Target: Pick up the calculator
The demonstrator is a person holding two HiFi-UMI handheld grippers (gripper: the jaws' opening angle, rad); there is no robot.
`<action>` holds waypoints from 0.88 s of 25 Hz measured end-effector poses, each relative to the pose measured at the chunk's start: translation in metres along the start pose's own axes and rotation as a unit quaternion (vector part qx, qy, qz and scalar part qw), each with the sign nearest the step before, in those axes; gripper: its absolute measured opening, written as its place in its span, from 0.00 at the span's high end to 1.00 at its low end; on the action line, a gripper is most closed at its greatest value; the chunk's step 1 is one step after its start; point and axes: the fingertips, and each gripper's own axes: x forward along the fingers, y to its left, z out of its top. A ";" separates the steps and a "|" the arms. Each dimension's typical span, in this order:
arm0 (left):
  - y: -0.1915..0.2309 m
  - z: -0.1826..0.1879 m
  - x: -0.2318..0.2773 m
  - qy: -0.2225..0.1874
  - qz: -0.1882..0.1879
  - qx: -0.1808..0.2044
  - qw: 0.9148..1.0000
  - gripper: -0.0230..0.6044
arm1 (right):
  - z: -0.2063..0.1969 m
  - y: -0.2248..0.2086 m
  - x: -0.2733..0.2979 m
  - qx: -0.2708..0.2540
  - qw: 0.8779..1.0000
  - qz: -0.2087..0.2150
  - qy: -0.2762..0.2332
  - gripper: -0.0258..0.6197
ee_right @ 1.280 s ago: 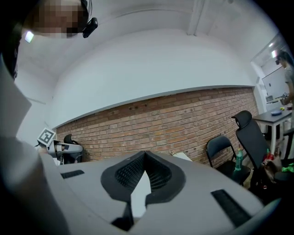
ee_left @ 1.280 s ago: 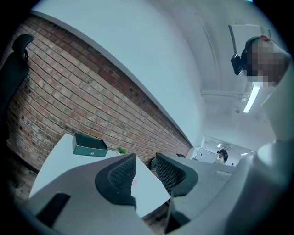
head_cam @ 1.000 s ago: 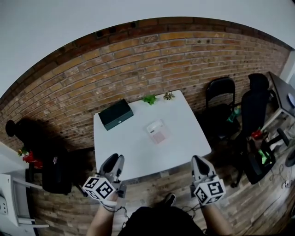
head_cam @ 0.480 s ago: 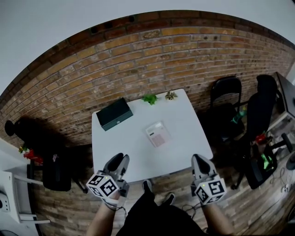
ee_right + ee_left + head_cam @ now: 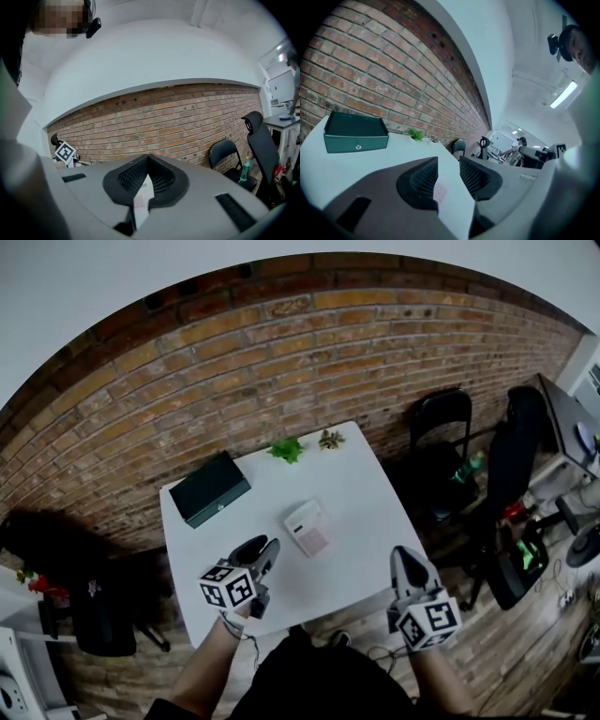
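The calculator [image 5: 307, 528], white with pink keys, lies flat near the middle of the white table [image 5: 367, 486]. My left gripper [image 5: 265, 547] hangs over the table's front part, just short of the calculator and to its left. Its jaws are opening and nothing is between them. In the left gripper view [image 5: 449, 161] the calculator [image 5: 440, 191] shows through the gap, farther ahead. My right gripper [image 5: 405, 559] hovers at the table's front right corner, apart from the calculator. In the right gripper view [image 5: 148, 159] its fingertips meet and hold nothing.
A dark green box [image 5: 209, 488] sits at the table's back left corner, and two small plants [image 5: 284, 449] stand at the back edge. A brick wall [image 5: 281, 352] runs behind. Black chairs [image 5: 441, 427] and an office chair [image 5: 516, 456] stand to the right.
My left gripper has moved forward and down, from in front of the table to over its front part near the calculator. The right gripper has edged forward to the table's corner.
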 end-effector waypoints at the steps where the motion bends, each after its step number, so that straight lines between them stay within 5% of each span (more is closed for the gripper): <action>1: 0.012 -0.004 0.011 0.014 -0.002 -0.002 1.000 0.74 | 0.000 0.001 0.006 -0.001 1.000 -0.006 0.001 0.95; 10: 0.086 -0.041 0.097 0.100 -0.041 -0.082 0.991 0.69 | -0.009 0.010 0.035 0.004 0.998 -0.055 0.020 0.95; 22: 0.112 -0.096 0.171 0.200 -0.007 -0.054 0.978 0.63 | -0.021 -0.016 0.055 0.011 0.998 -0.031 0.046 0.95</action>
